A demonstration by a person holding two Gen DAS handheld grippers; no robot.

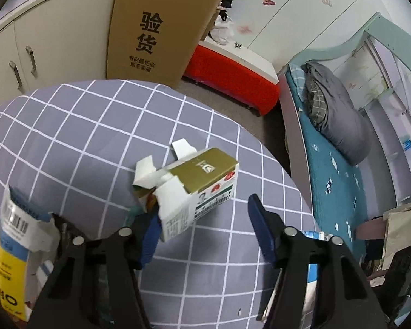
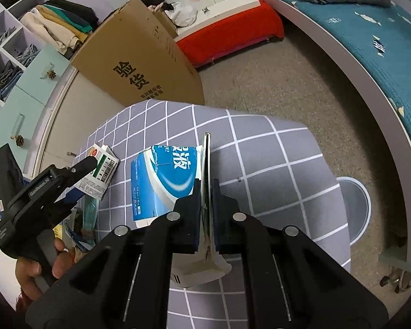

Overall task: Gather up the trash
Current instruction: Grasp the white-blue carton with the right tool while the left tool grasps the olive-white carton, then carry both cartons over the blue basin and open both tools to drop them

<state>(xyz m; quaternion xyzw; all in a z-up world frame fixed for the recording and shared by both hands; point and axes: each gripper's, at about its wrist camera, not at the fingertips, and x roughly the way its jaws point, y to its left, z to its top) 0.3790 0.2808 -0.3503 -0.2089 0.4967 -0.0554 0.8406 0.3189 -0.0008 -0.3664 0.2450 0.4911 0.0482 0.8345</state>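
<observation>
A small gold and white carton (image 1: pixel 202 181) with torn-open flaps lies on the grid-patterned tablecloth (image 1: pixel 96 137). My left gripper (image 1: pixel 202 213) is open around its near end: the left finger touches the carton's corner, the right finger stands clear of it. In the right wrist view the same carton (image 2: pixel 102 170) sits by the left gripper (image 2: pixel 78 181), which a hand (image 2: pixel 38 266) holds. My right gripper (image 2: pixel 206 185) is shut on the thin upright wall of a blue and white carton (image 2: pixel 164 181), held just above the cloth.
A yellow, blue and white package (image 1: pixel 11 246) with a barcode sits at the table's left edge. Behind the table stands a big cardboard box (image 1: pixel 161 27), then a red bench (image 1: pixel 233 82). A bed (image 1: pixel 337 164) is to the right, and a round white object (image 2: pixel 356 208) lies on the floor.
</observation>
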